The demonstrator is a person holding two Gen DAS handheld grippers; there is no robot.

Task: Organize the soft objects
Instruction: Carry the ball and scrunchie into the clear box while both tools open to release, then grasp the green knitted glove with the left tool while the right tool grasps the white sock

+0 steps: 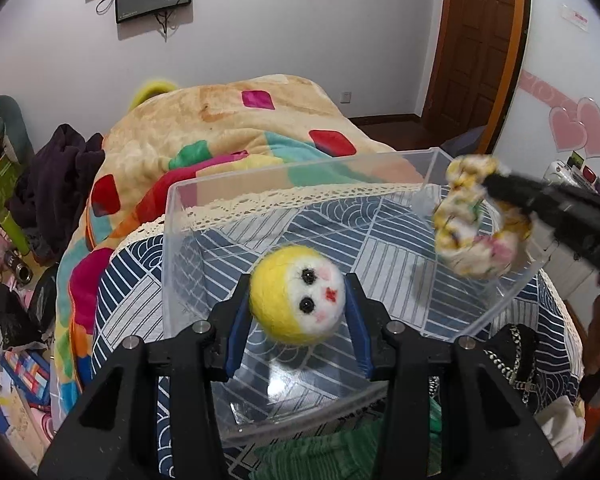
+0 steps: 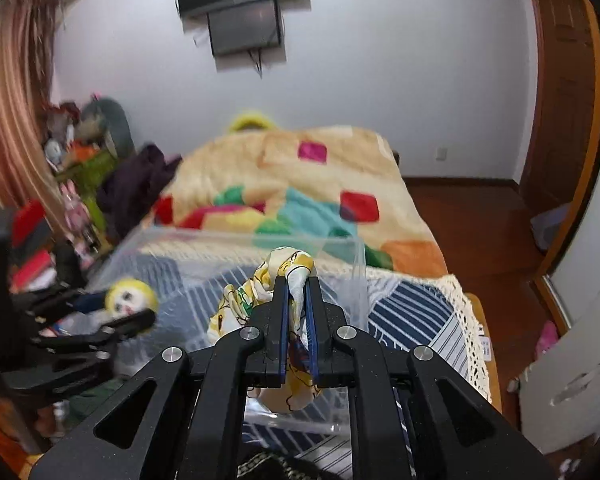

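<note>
My left gripper is shut on a yellow and white felt doll head and holds it above a clear plastic bin. My right gripper is shut on a yellow floral scrunchie and holds it over the same bin. In the left wrist view the right gripper comes in from the right with the scrunchie hanging over the bin's right rim. In the right wrist view the left gripper with the doll head is at the left.
The bin stands on a blue and white patterned cloth with a lace edge. Behind it lies a bed with a colourful blanket. Green fabric and a black chain item lie near me. Clutter fills the left side.
</note>
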